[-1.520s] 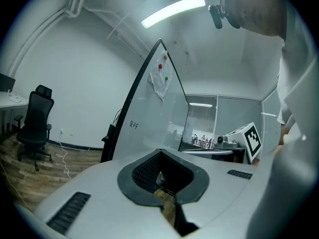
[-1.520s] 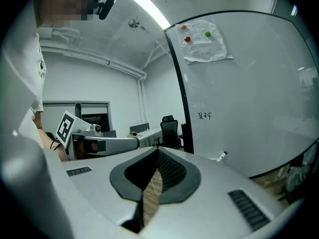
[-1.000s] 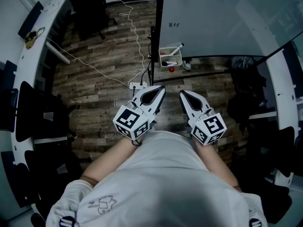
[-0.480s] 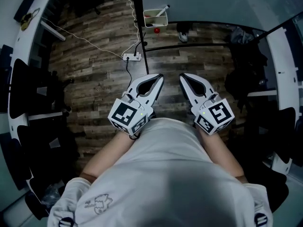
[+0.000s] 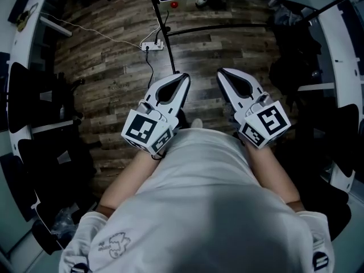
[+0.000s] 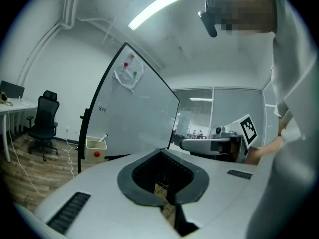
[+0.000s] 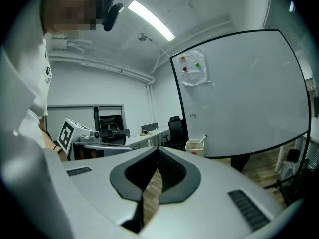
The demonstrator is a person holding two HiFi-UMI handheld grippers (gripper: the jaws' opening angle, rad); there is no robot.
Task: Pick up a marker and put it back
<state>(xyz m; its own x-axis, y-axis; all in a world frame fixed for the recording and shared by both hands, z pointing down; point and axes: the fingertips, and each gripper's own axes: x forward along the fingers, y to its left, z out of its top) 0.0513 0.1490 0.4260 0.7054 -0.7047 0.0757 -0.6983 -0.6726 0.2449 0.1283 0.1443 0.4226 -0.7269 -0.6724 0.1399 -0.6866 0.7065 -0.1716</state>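
Jaws: left gripper [image 5: 183, 76] and right gripper [image 5: 222, 73] clenched, empty
Marker [image 6: 103, 137]: in whiteboard tray [image 6: 94, 144], well apart
Change: tray slid to head view's top edge; marker likely out of reach

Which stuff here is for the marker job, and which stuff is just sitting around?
For the job:
- marker, standing in the box at the whiteboard's lower corner
- left gripper and right gripper, both shut and empty

Just sitting around:
- power strip on the floor
- office chair
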